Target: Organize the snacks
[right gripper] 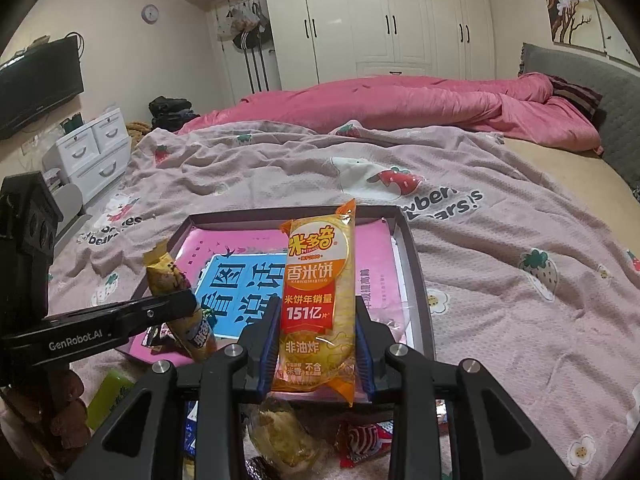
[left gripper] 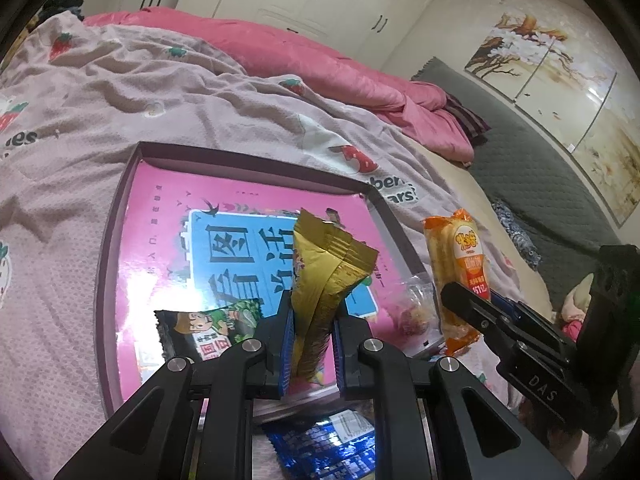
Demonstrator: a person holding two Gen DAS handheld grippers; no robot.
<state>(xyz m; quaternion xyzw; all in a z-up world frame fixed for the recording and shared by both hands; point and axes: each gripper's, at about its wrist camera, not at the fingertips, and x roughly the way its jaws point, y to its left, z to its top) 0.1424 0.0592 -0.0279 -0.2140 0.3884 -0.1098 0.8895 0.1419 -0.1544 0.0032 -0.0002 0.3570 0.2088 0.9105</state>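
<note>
A shallow box [left gripper: 120,216] with a pink and blue printed lining lies on the bed; its far rim [right gripper: 248,216] shows in the right wrist view too. My left gripper [left gripper: 313,312] is shut on a gold snack packet [left gripper: 324,268], held upright over the box's near part. My right gripper [right gripper: 316,320] is shut on an orange rice-cracker packet [right gripper: 320,280], upright above the box's near edge. From the left wrist view that packet [left gripper: 460,264] hangs just right of the box. A green-and-black snack packet [left gripper: 208,330] lies inside the box near its front edge.
Loose snacks lie on the bedding in front of the box: a blue packet [left gripper: 324,444], a clear-wrapped pastry [right gripper: 284,436], a red-and-white packet [right gripper: 360,440] and a green packet [right gripper: 108,396]. A rumpled strawberry-print blanket [right gripper: 500,280] and a pink quilt [right gripper: 400,104] cover the bed.
</note>
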